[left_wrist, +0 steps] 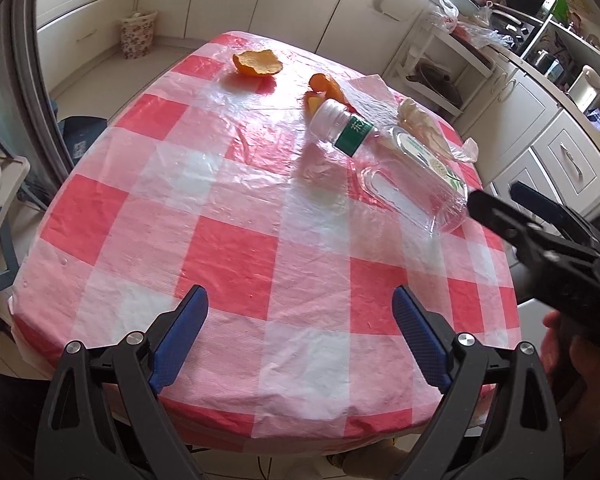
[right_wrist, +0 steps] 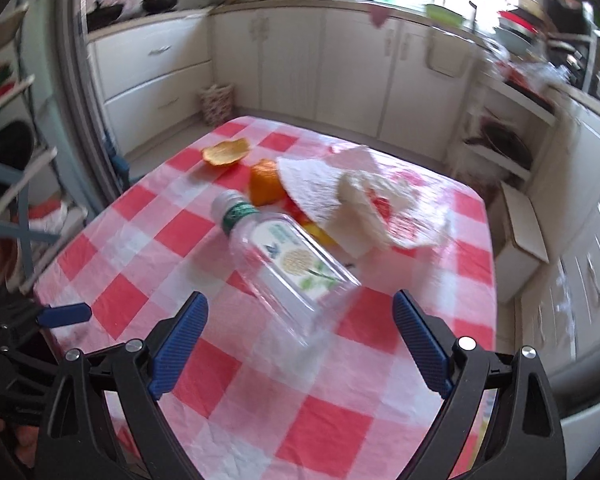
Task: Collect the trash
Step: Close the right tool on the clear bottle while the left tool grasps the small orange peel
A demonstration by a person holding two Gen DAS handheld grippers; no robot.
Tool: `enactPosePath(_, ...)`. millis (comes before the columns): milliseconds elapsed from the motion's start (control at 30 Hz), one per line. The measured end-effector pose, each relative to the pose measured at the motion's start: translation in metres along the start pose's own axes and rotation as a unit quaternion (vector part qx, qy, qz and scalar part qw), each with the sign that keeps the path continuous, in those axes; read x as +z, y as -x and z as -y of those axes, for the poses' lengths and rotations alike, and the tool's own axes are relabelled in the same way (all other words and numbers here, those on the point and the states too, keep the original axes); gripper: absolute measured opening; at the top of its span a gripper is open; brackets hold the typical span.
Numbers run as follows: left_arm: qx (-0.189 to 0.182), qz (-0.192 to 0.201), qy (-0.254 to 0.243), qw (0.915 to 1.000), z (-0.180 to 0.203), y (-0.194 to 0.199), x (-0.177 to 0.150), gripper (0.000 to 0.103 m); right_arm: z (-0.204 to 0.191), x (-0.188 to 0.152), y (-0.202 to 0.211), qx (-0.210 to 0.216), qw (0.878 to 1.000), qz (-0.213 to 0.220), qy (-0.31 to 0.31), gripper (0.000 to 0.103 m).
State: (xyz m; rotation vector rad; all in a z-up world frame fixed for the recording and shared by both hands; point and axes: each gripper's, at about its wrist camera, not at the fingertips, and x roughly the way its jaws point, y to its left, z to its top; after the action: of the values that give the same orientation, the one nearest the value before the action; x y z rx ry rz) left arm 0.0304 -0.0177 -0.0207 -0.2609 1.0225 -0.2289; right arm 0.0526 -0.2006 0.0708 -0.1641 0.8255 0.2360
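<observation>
An empty clear plastic bottle (left_wrist: 388, 164) (right_wrist: 284, 260) with a white cap and green label lies on its side on the red-and-white checked table (left_wrist: 228, 248) (right_wrist: 324, 432). Beyond it lie an orange peel (left_wrist: 257, 63) (right_wrist: 226, 152), a second orange peel (left_wrist: 327, 86) (right_wrist: 265, 186), a white paper napkin (left_wrist: 370, 90) (right_wrist: 312, 188) and crumpled wrappers (left_wrist: 428, 130) (right_wrist: 374, 208). My left gripper (left_wrist: 300, 336) is open over the near table edge, holding nothing. My right gripper (right_wrist: 300, 340) is open just short of the bottle's base; it also shows at the right of the left wrist view (left_wrist: 512, 204).
Cream kitchen cabinets (right_wrist: 300, 68) line the far wall and right side. A floral basket (left_wrist: 138, 34) (right_wrist: 217, 103) stands on the floor beyond the table. A white box (right_wrist: 522, 236) sits on the floor at right. A hand (left_wrist: 572, 360) holds the right gripper.
</observation>
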Motion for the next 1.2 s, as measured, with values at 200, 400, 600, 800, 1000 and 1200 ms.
enactPosePath(200, 0.004, -0.003, 0.006, 1.0000, -0.008, -0.003, 0.006, 0.089, -0.019, 0.015, -0.039, 0.002, 0.999, -0.023, 0.047, 0.090)
enactPosePath(400, 0.028, 0.019, -0.001, 0.9994, -0.017, 0.000, 0.045, 0.089, -0.017, 0.023, -0.068, 0.004, 0.997, -0.045, 0.065, 0.090)
enactPosePath(600, 0.018, 0.060, 0.054, 0.9966, -0.039, -0.020, 0.124, 0.089, 0.003, 0.017, -0.072, 0.045, 0.997, -0.062, 0.026, 0.074)
enactPosePath(800, 0.027, 0.076, 0.073, 0.9941, -0.037, -0.061, 0.171, 0.089, 0.015, 0.004, -0.053, 0.063, 0.995, -0.073, 0.012, 0.060)
enactPosePath(1000, 0.051, 0.082, 0.088, 0.9914, -0.037, -0.099, 0.199, 0.089, 0.029, -0.013, -0.039, 0.060, 0.995, -0.083, 0.001, 0.060)
enactPosePath(1200, 0.066, 0.080, 0.079, 0.9915, -0.038, -0.131, 0.213, 0.062, 0.039, -0.026, -0.029, 0.065, 0.994, -0.083, -0.006, 0.060)
